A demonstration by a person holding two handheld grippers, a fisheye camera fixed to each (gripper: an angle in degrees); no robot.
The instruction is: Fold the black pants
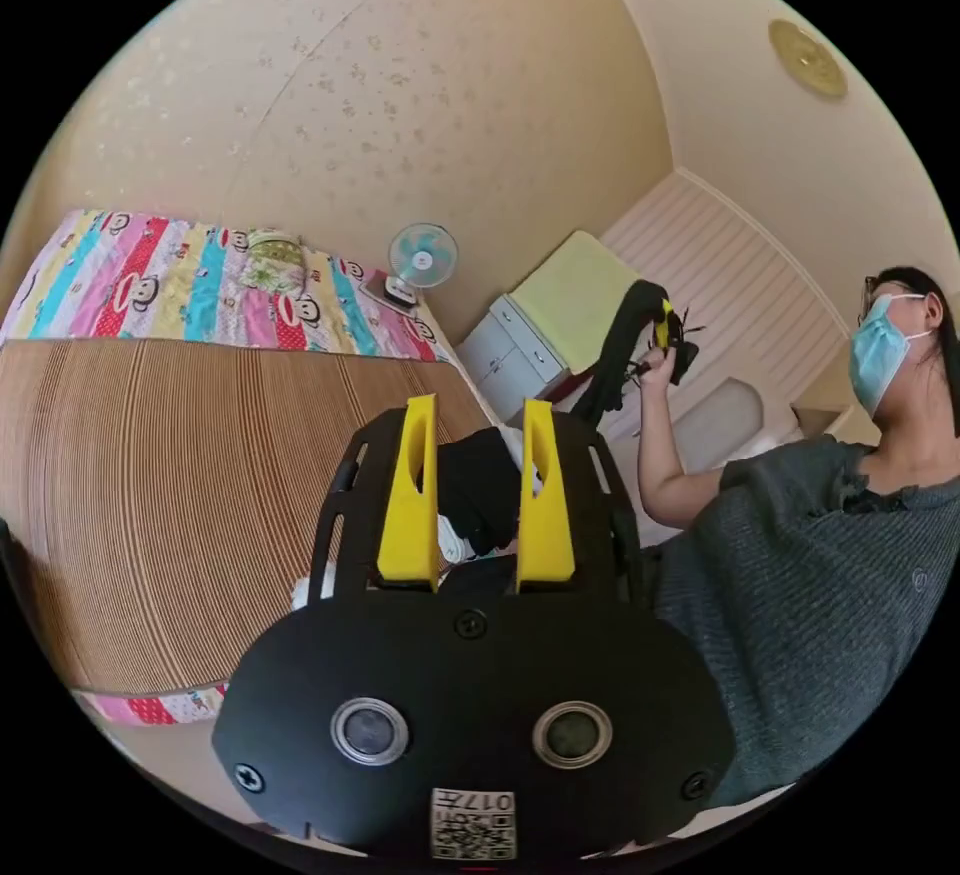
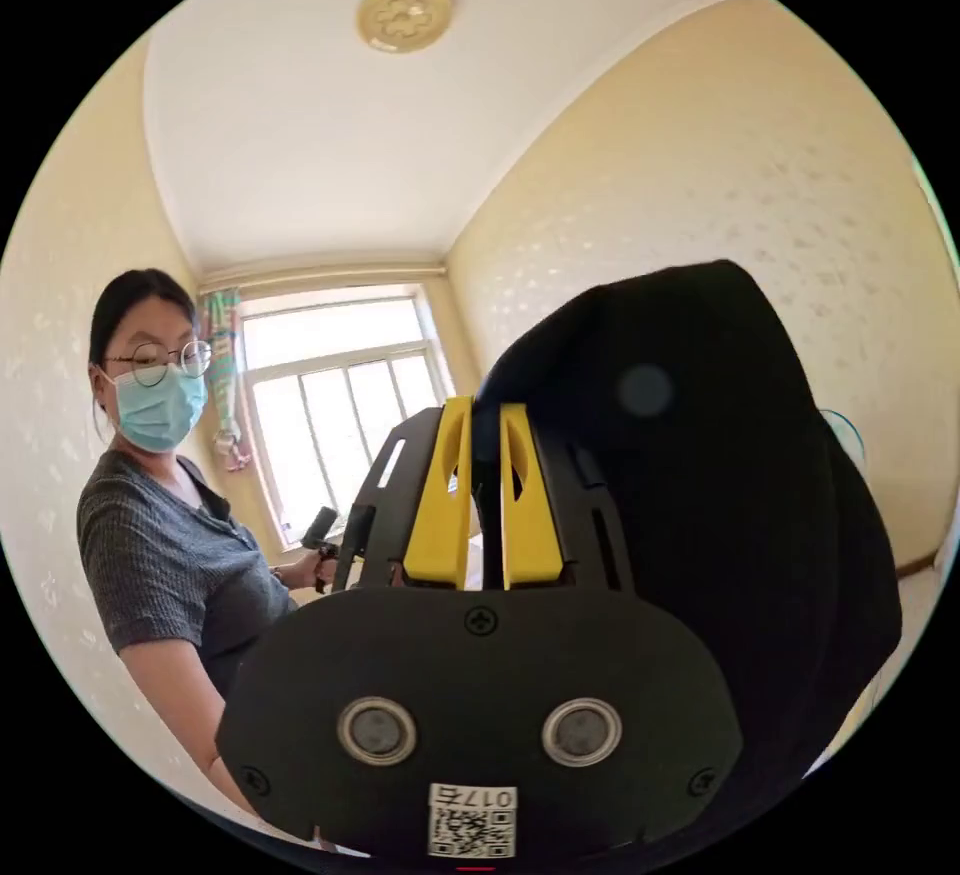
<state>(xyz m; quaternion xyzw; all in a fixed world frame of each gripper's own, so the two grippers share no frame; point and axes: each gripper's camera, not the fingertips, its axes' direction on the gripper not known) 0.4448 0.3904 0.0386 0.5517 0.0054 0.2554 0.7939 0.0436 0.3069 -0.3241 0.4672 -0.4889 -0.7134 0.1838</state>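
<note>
Right gripper view: right gripper (image 2: 486,435) pinches black pants (image 2: 720,475), which drape downward lengthwise.

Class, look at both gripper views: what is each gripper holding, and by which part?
The right gripper pinches the black pants at a raised fold. Whether the left gripper grips the fabric cannot be told.

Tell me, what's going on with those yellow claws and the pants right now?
Right gripper shut on black pants, raised toward the ceiling. Left gripper open over a dark bundle beside the striped mat. Nothing in the way.
</note>
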